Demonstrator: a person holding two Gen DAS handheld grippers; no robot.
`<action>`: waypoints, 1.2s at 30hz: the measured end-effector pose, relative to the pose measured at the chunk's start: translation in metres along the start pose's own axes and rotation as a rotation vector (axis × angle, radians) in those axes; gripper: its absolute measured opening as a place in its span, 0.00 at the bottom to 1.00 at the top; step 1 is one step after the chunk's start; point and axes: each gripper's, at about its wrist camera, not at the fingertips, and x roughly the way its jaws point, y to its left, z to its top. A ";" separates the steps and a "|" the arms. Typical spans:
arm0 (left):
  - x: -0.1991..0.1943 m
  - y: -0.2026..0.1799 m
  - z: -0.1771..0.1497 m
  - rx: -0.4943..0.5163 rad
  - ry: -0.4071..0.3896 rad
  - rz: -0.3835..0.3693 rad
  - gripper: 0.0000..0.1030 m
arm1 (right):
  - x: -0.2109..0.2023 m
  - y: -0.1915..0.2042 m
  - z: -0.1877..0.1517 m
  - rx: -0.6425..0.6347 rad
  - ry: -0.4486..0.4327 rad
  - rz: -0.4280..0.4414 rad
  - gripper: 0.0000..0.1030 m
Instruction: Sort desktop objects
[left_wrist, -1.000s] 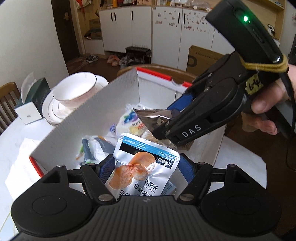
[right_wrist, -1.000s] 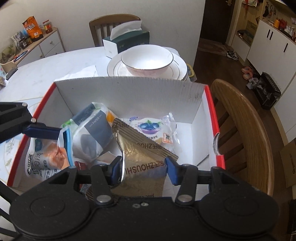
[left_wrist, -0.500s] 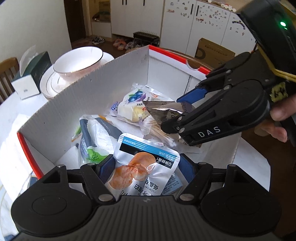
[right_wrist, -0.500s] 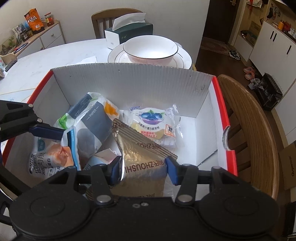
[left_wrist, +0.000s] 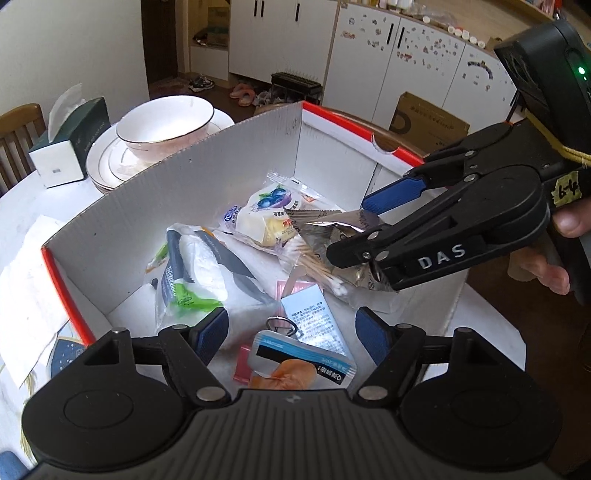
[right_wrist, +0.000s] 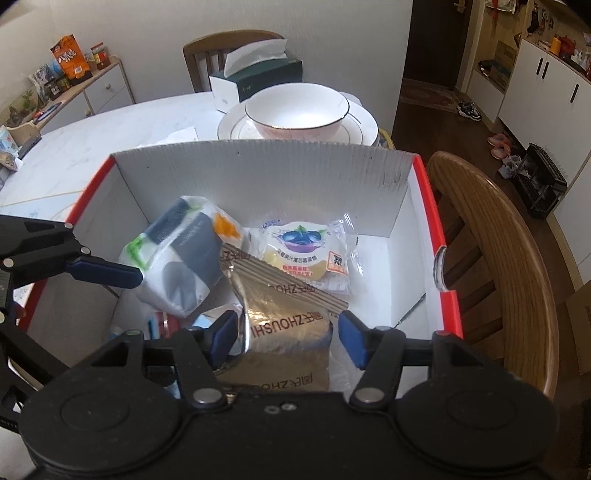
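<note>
A white corrugated box (left_wrist: 184, 158) (right_wrist: 258, 173) with a red rim holds several snack and tissue packs. My left gripper (left_wrist: 291, 330) hangs open over its near end. The white-and-blue chicken pouch (left_wrist: 299, 363) lies loose on the box floor below, clear of both pads. My right gripper (right_wrist: 288, 338) (left_wrist: 349, 230) reaches into the box from the right, its jaws opening. The gold pouch (right_wrist: 288, 332) (left_wrist: 332, 229) still stands between them, with a gap at the right pad. One blue left fingertip (right_wrist: 107, 273) shows beside the tissue pack (right_wrist: 184, 254).
In the box also lie a blueberry pastry pack (left_wrist: 266, 214) (right_wrist: 303, 247), cotton swabs (left_wrist: 317, 269) and a small printed carton (left_wrist: 314, 317). Behind the box stand a bowl on plates (right_wrist: 297, 110) and a tissue box (right_wrist: 255, 81). A wooden chair (right_wrist: 498, 240) stands at its right.
The chicken pouch has left the left gripper's pads and dropped to the box floor. The right gripper's jaws have widened off the gold pouch. Both views look deeper into the box.
</note>
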 end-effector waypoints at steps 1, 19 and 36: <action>-0.003 0.000 -0.001 -0.004 -0.010 0.004 0.73 | -0.003 0.000 0.000 0.001 -0.005 0.001 0.59; -0.076 0.004 -0.020 -0.173 -0.250 0.075 1.00 | -0.073 0.010 -0.017 0.020 -0.147 0.055 0.60; -0.107 -0.011 -0.039 -0.223 -0.271 0.183 1.00 | -0.106 0.028 -0.052 0.020 -0.241 0.039 0.67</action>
